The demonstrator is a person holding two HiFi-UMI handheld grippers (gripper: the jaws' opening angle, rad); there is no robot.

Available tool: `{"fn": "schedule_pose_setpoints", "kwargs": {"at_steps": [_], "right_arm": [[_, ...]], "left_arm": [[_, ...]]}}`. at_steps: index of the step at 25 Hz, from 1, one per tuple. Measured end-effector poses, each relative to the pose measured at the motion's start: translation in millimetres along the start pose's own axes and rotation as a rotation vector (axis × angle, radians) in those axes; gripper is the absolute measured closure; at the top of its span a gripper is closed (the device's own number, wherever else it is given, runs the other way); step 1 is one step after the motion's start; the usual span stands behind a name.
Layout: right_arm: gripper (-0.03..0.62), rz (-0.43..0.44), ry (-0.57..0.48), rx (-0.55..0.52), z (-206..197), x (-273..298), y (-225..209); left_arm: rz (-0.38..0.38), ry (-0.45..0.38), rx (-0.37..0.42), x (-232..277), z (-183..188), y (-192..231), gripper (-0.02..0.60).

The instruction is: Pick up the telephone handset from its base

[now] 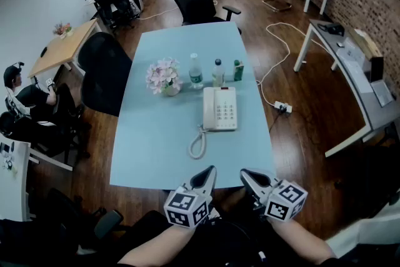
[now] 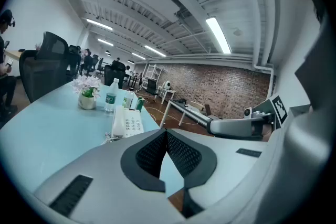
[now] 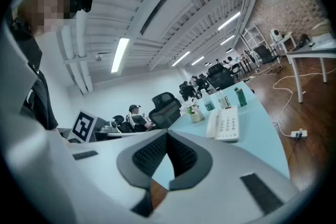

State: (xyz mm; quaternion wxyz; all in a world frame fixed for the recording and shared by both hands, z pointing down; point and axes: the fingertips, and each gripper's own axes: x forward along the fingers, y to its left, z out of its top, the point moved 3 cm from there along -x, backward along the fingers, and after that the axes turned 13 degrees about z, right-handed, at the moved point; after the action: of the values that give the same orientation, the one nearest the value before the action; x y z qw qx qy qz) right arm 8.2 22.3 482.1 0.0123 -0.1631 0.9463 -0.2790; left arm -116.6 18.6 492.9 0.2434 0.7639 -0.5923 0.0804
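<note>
A white telephone (image 1: 220, 108) lies in the middle of the light blue table (image 1: 156, 134). Its handset (image 1: 209, 109) rests along the left side of the base, and a coiled cord (image 1: 198, 144) trails toward me. My left gripper (image 1: 211, 171) and right gripper (image 1: 244, 174) hover side by side at the table's near edge, well short of the phone. Both are shut with nothing between the jaws. In the left gripper view the telephone (image 2: 126, 123) sits beyond the touching tips of the left gripper (image 2: 166, 131). From the right gripper (image 3: 167, 135), the telephone (image 3: 224, 126) shows ahead and to the right.
Behind the phone stand a flower vase (image 1: 164, 78), two bottles (image 1: 195, 70) and a green can (image 1: 238, 70). Black office chairs (image 1: 103, 75) flank the table's left and far end. A person (image 1: 28, 97) sits at the left. A power strip (image 1: 282, 107) lies on the floor.
</note>
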Motion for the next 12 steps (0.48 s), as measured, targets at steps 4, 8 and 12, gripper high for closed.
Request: {"fn": "schedule_pose_setpoints", "kwargs": {"at_steps": [4, 8, 12], "right_arm": [[0.580, 0.017, 0.017, -0.013, 19, 7, -18], [0.580, 0.056, 0.036, -0.026, 41, 15, -48], [0.580, 0.094, 0.030, -0.061, 72, 20, -77]], "left_arm": [[0.031, -0.014, -0.024, 18, 12, 4, 0.581], [0.097, -0.016, -0.039, 45, 23, 13, 0.581], [0.195, -0.010, -0.038, 89, 36, 37, 0.581]]}}
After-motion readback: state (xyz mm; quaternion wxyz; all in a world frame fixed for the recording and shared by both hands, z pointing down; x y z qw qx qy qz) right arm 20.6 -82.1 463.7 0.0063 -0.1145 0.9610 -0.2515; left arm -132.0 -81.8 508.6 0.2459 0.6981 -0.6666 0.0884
